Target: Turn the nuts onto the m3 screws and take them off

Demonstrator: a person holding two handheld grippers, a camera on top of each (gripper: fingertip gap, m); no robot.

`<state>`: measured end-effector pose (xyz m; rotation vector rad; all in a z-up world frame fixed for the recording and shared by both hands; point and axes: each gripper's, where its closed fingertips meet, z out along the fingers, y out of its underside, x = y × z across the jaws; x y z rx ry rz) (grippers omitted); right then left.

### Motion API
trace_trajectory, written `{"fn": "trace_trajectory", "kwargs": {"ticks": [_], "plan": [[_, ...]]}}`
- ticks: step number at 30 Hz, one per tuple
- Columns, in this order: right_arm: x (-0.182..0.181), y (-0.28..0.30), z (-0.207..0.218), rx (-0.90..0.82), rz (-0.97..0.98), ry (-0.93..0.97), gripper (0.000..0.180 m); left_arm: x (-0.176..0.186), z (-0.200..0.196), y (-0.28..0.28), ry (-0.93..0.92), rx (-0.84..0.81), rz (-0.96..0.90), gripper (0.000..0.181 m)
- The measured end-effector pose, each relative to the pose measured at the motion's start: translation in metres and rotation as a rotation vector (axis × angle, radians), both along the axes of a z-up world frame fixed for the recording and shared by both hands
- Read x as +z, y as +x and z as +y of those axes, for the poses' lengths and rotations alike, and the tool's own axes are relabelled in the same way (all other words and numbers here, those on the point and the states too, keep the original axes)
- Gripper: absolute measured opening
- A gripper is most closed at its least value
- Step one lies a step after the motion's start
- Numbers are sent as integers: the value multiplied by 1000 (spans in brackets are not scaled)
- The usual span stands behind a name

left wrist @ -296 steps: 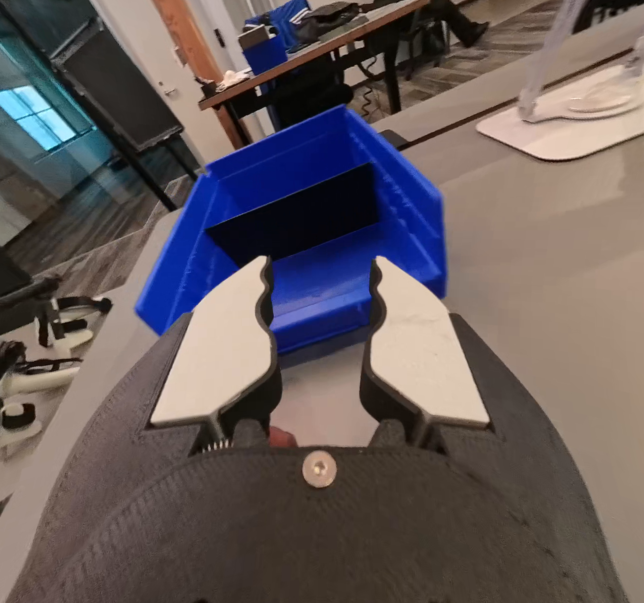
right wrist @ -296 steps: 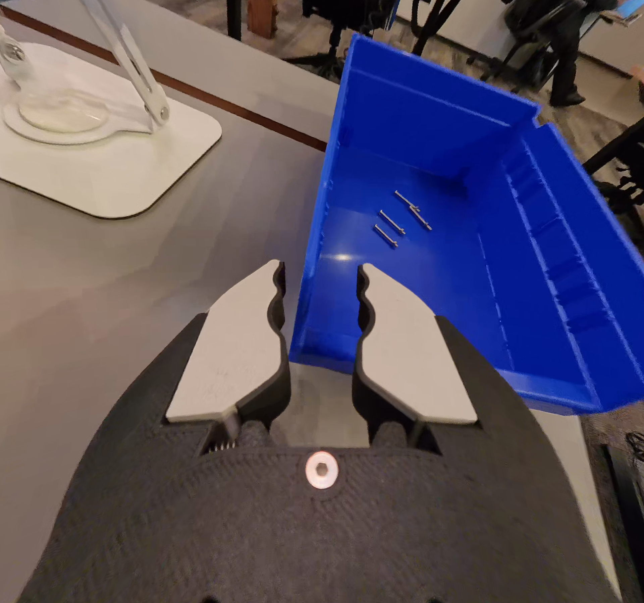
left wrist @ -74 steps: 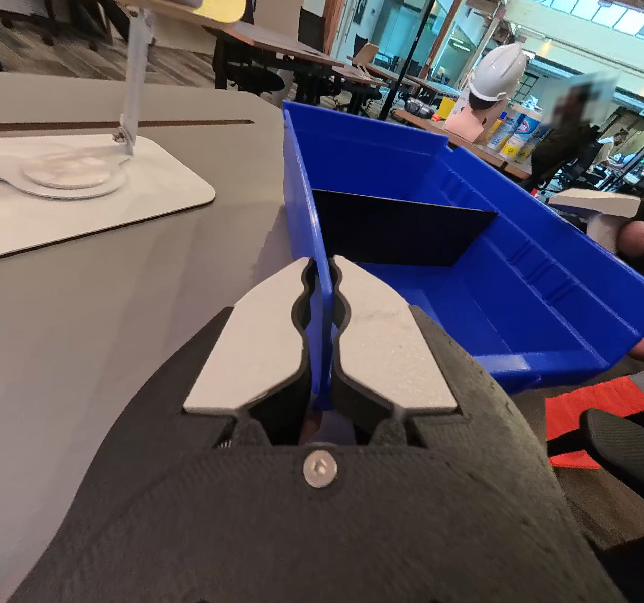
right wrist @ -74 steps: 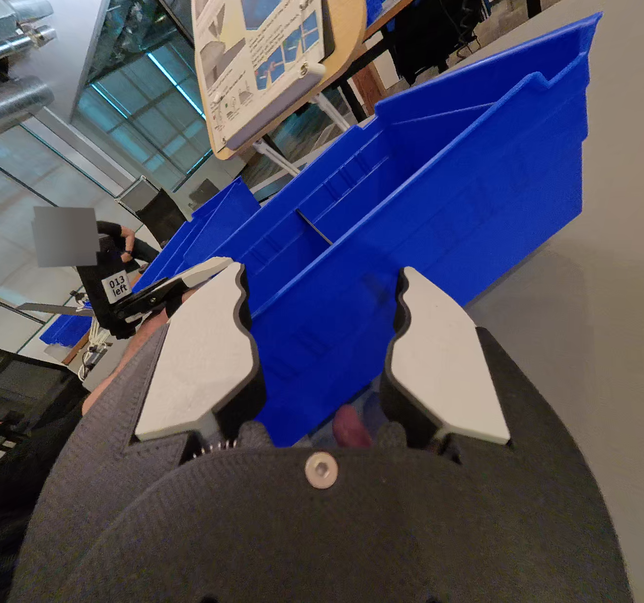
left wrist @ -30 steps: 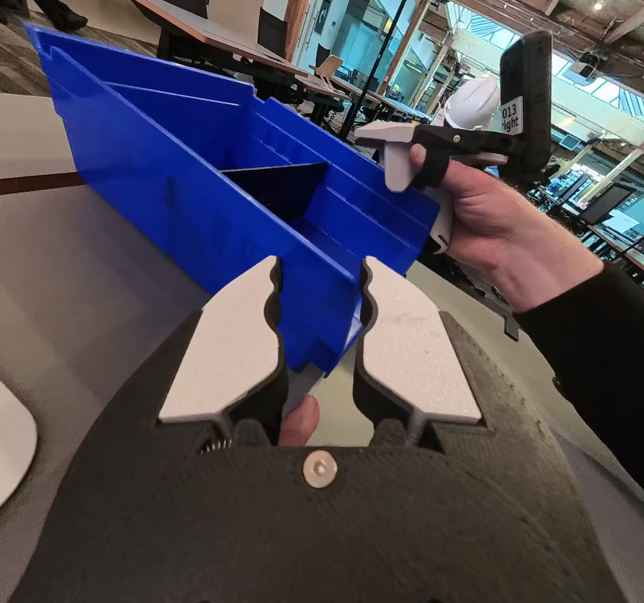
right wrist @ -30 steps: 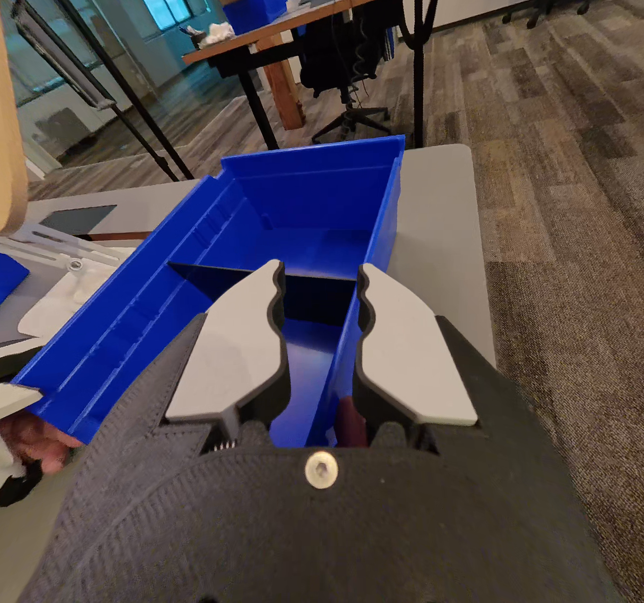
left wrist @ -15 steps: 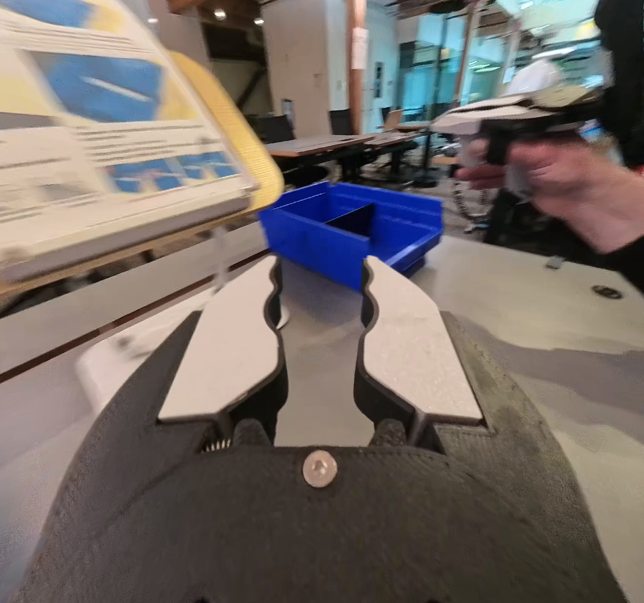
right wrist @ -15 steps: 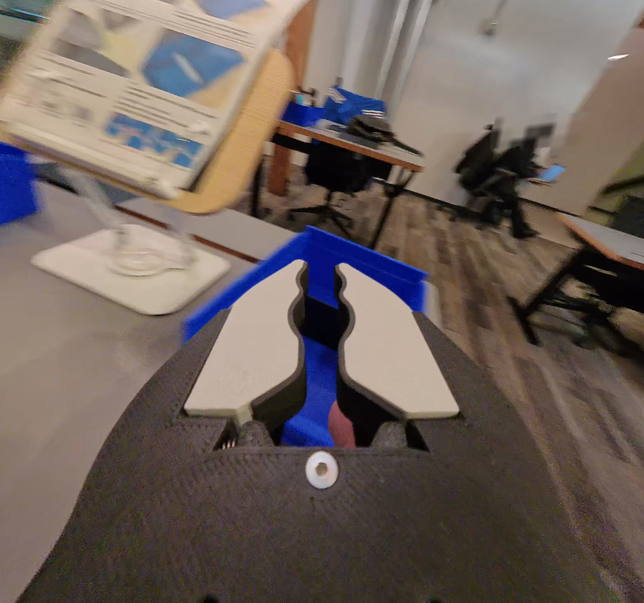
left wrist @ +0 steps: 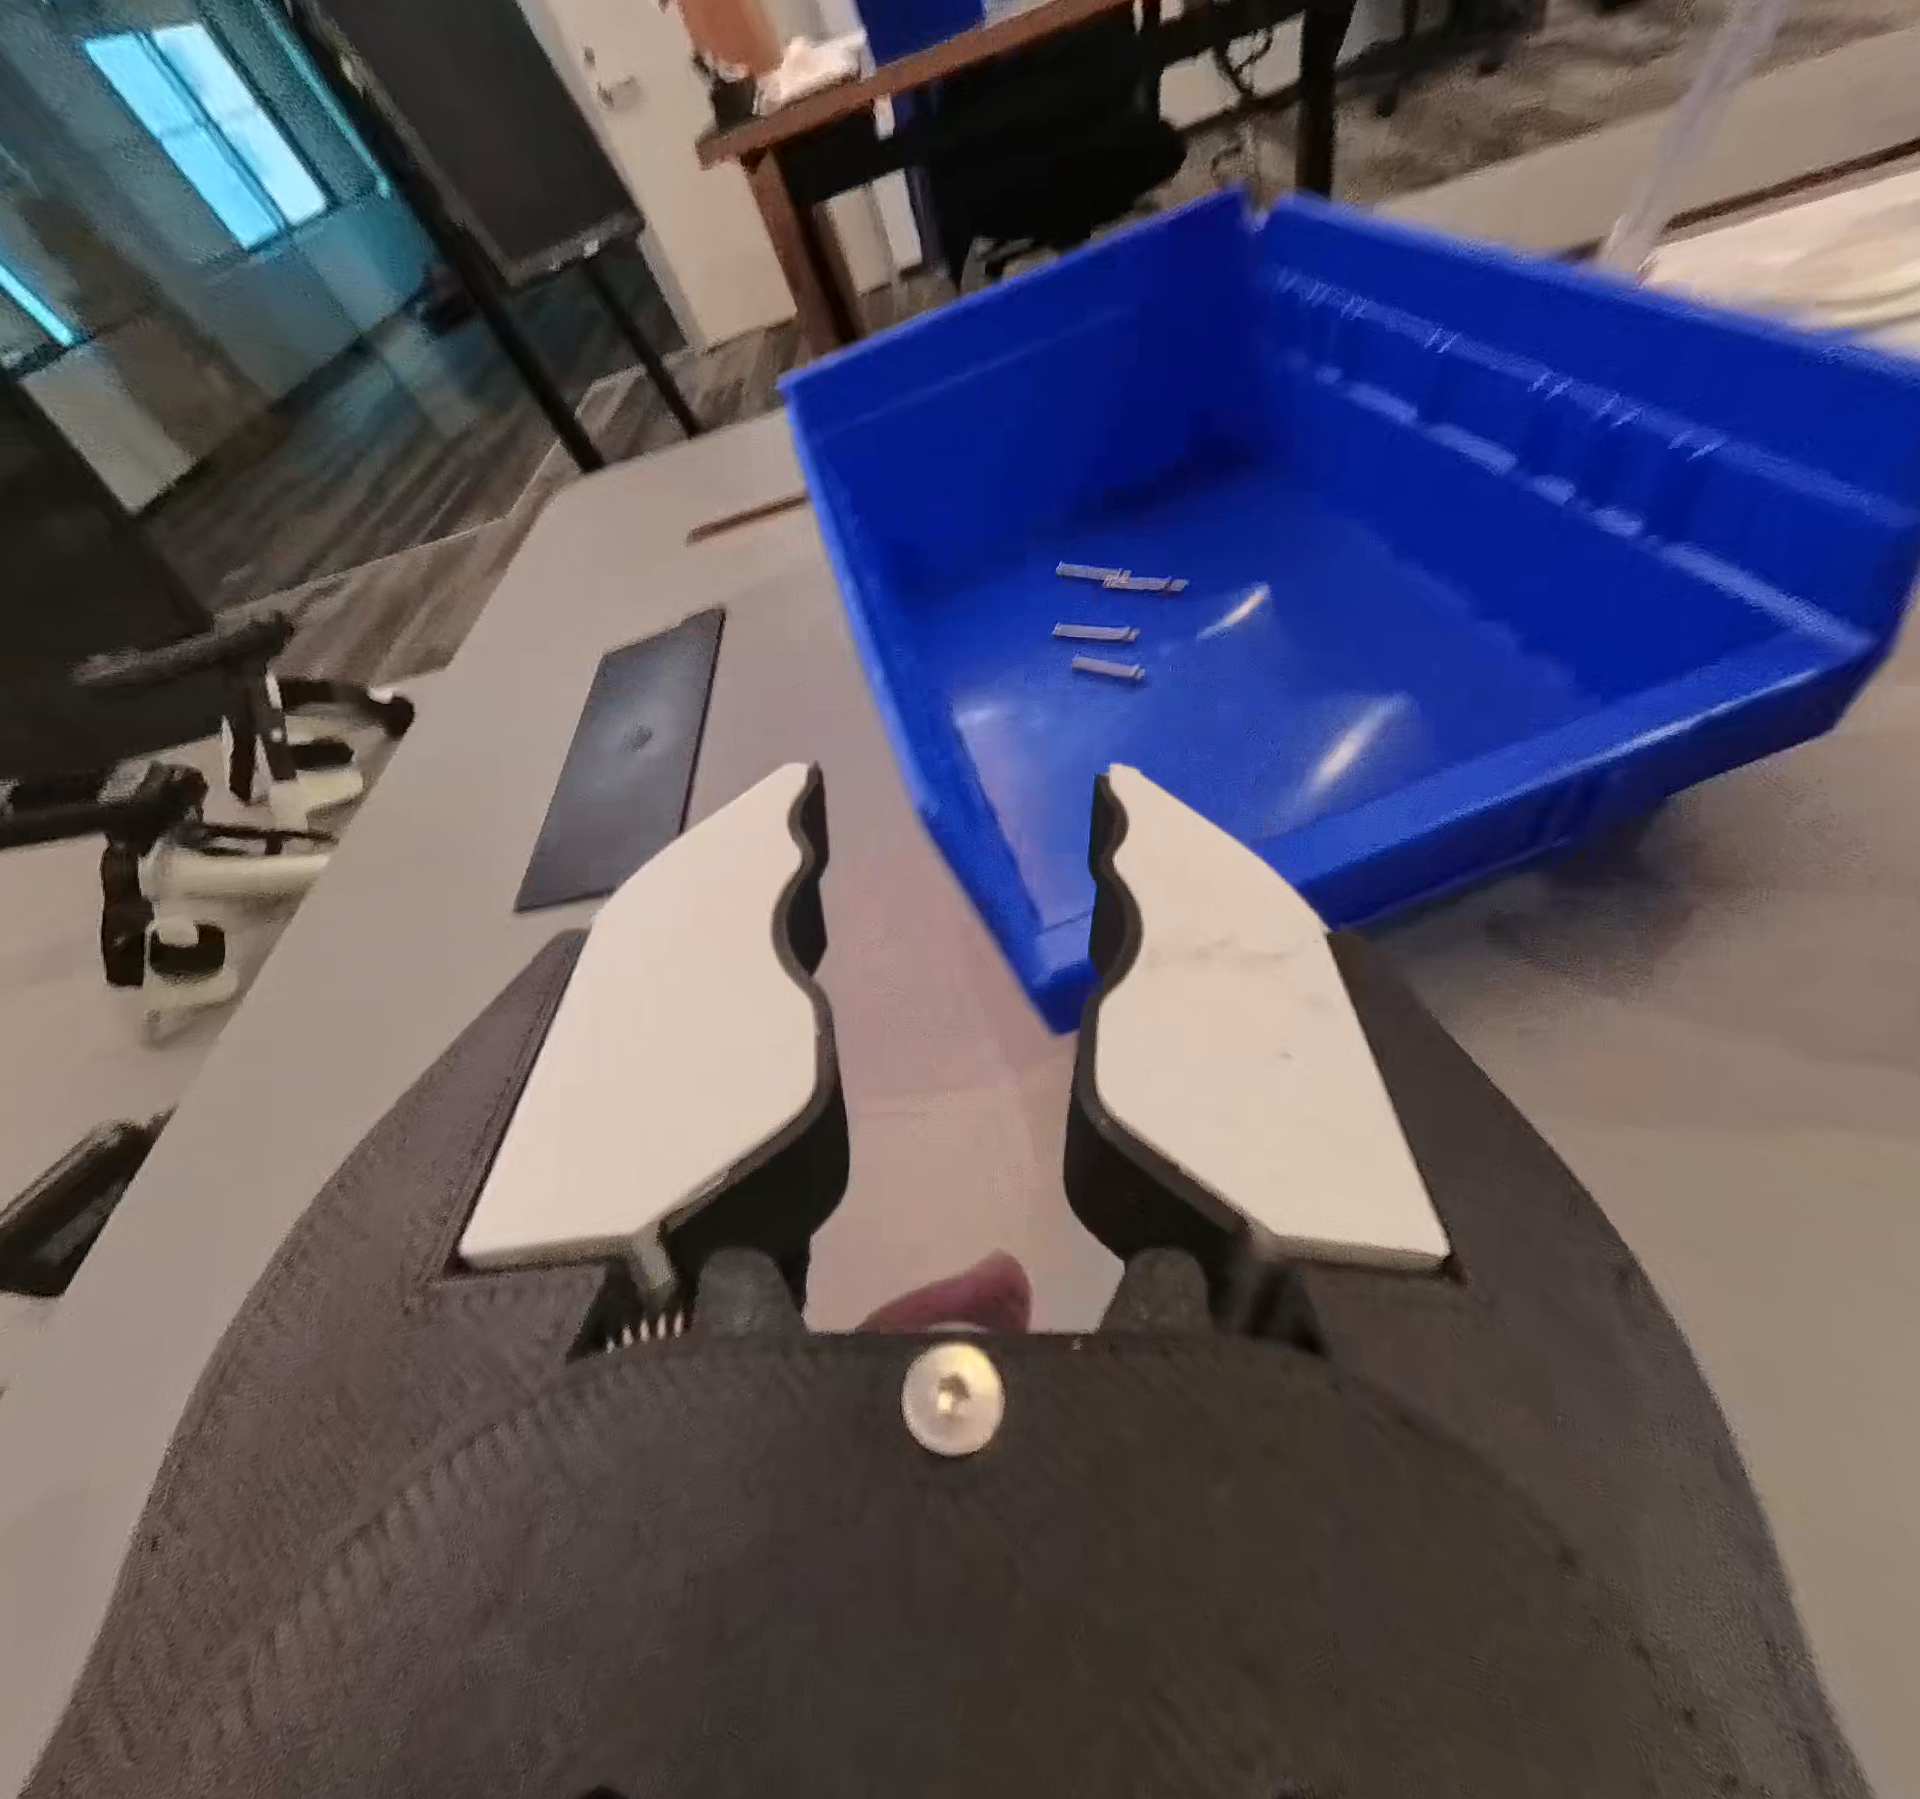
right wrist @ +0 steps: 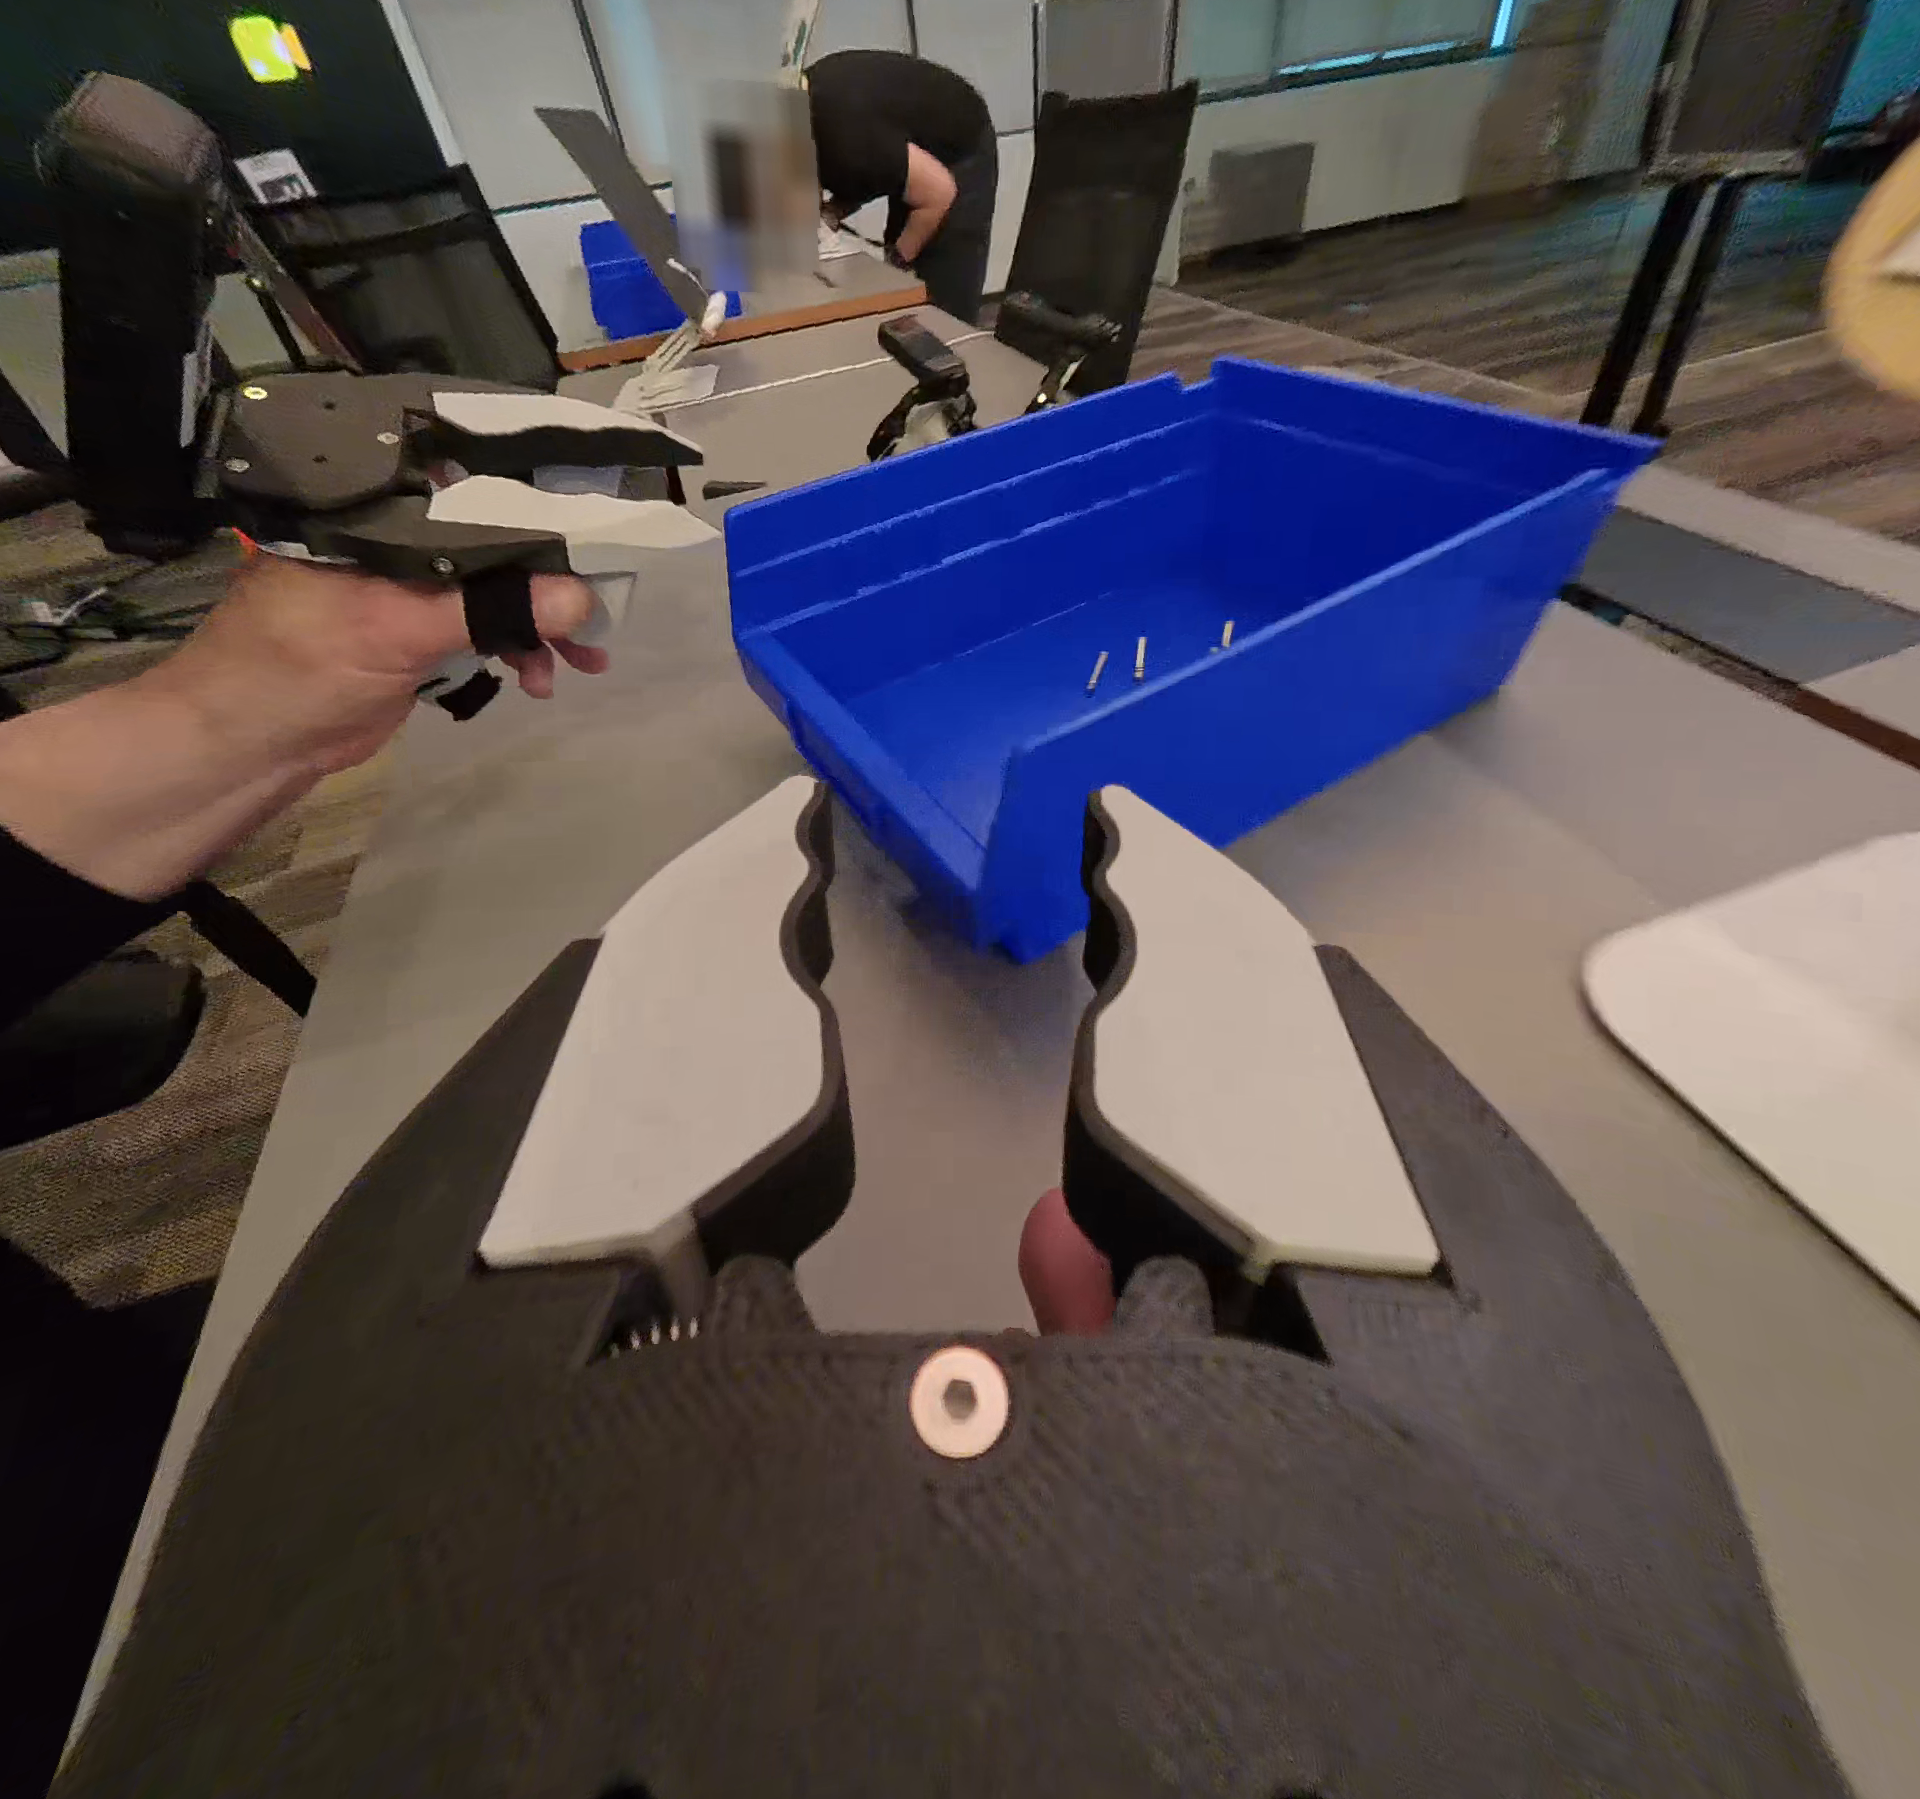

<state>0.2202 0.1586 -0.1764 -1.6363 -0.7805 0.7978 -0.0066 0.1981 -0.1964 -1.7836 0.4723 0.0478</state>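
Observation:
A blue plastic bin [left wrist: 1558, 461] stands on the grey table, also in the right wrist view [right wrist: 1299, 544]. Several thin silver screws [left wrist: 1117, 580] lie loose on its floor; they show in the right wrist view [right wrist: 1140, 656] too. No separate nuts can be made out. My left gripper [left wrist: 956, 793] is open and empty, just short of the bin's low front corner. My right gripper [right wrist: 951, 799] is open and empty, just short of the bin's low front wall. The left gripper [right wrist: 686, 482] also shows at the left of the right wrist view, held in a hand.
A black flat panel [left wrist: 623, 762] is set in the table left of the bin. A white stand base [right wrist: 1787, 1032] lies at the right. Spare grippers [left wrist: 187, 814] lie on a neighbouring table. A person [right wrist: 904, 180] bends over a far desk. The table's left edge [right wrist: 312, 1001] is close.
Both grippers swung round to face a blue bin with screws. The right gripper, nearly shut around a bin wall half a second ago, now stands open. The left stayed open.

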Motion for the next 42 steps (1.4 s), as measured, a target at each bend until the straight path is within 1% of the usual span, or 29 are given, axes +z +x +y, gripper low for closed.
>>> {"fn": "trace_trajectory", "kwargs": {"ticks": [2,4,5,6,9,10,11,13,14,21,25,29,31,33,34,36,39,42], "plan": [[-10,-27,6,21,5,-12,52,-11,8,-13,-20,19,-23,48],[-19,-49,10,35,-2,-21,63,-21,17,-16,-58,12,-86,48],[-17,-54,13,21,4,11,62,-23,22,-19,-60,17,-94,49],[-21,-60,15,26,-25,5,64,-26,27,-20,-63,15,-94,47],[-22,-74,20,32,-42,22,62,-34,44,-17,-102,-27,-135,44],[-22,-77,22,26,-55,36,59,-35,49,-17,-111,-47,-140,42],[-24,-80,25,28,-67,30,62,-38,54,-16,-135,-60,-142,44],[-24,-87,30,33,-54,18,59,-39,66,-23,-141,-52,-128,46],[-24,-90,33,28,-53,20,59,-39,71,-26,-137,-51,-130,43],[-29,-107,61,4,-41,18,56,-37,106,-38,-134,-49,-214,37],[-29,-109,83,-22,-36,2,56,-38,123,-40,-147,-54,-195,36],[-31,-113,86,21,-63,-3,54,-36,134,-49,-134,-41,-203,35],[-31,-108,86,18,-60,-10,55,-29,134,-59,-87,-7,-190,38],[-29,-99,82,17,-54,2,54,-15,130,-67,-42,19,-188,45],[-30,-94,79,13,-66,16,54,-6,126,-69,-15,28,-161,49],[-32,-85,73,6,-98,53,53,11,117,-63,10,6,-93,49],[-37,-72,59,7,-136,120,50,30,109,-32,-24,-102,-49,37],[-45,-61,51,17,-171,136,49,47,114,3,-36,-180,4,27]]}}
